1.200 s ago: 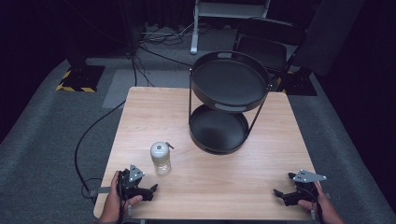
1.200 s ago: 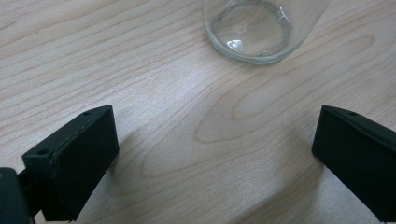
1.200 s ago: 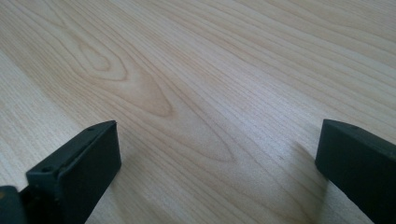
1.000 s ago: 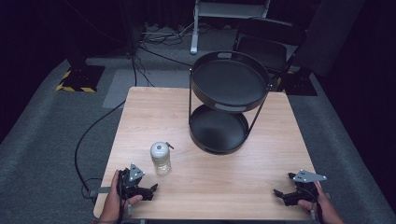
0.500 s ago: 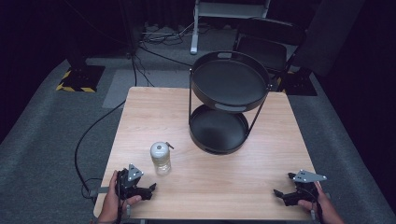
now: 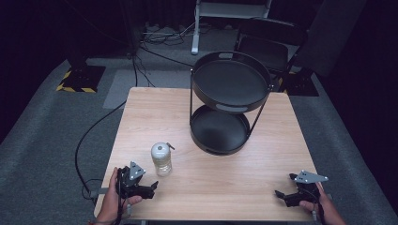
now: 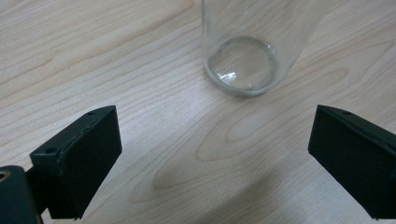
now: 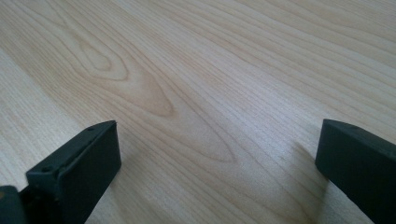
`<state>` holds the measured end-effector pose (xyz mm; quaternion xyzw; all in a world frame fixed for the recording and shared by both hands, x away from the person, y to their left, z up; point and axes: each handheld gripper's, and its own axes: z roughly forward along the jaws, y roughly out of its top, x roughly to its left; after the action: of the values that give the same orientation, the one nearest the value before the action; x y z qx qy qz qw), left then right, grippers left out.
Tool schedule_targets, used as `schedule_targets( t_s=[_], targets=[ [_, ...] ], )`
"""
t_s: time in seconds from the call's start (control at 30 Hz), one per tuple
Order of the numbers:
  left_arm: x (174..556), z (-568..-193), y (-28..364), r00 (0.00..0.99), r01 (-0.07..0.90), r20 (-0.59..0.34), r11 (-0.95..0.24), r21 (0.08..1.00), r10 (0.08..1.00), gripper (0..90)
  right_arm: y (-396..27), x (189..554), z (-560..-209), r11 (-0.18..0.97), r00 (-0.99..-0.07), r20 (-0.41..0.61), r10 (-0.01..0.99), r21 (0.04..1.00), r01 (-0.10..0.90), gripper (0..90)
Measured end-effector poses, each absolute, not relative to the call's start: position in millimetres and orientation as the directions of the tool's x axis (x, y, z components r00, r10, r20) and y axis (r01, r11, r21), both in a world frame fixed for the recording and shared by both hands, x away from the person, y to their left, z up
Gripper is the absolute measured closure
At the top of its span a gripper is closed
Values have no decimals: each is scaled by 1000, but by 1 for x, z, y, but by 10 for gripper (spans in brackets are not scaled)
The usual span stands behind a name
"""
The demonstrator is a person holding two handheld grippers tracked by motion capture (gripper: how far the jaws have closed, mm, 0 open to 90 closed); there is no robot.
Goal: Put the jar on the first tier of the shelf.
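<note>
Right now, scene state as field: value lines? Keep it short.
table: light wood table
jar: clear glass jar with a grey lid, upright, near the left front
stand: black two-tier tray stand, centre back, both tiers bare
left gripper: left gripper, jaws wide, just narrowed a little, aimed at the jar base, nothing between them
right gripper: right gripper, open over bare wood
contact: none on the jar

Glass jar (image 6: 161, 159) on table (image 6: 211, 187), left gripper (image 6: 141, 187) near, two-tier tray (image 6: 230, 105) behind
</note>
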<state>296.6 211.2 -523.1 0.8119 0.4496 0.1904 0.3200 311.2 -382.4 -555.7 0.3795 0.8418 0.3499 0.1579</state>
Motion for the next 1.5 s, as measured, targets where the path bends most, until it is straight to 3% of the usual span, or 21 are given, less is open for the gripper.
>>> schedule_targets(
  t_s=[0.57, 1.03, 1.5],
  targets=[
    [300, -509, 200, 498, 591, 27, -362, 721, 867, 21, -382, 311, -556, 467, -662, 0, 749, 709, 528, 0],
    [322, -504, 182, 535, 554, 56, -400, 730, 843, 22, -382, 311, -556, 467, -662, 0, 750, 709, 529, 0],
    [339, -500, 173, 552, 543, 7, -366, 756, 834, 41, -382, 311, -556, 466, -662, 0, 750, 709, 529, 0]
  ],
)
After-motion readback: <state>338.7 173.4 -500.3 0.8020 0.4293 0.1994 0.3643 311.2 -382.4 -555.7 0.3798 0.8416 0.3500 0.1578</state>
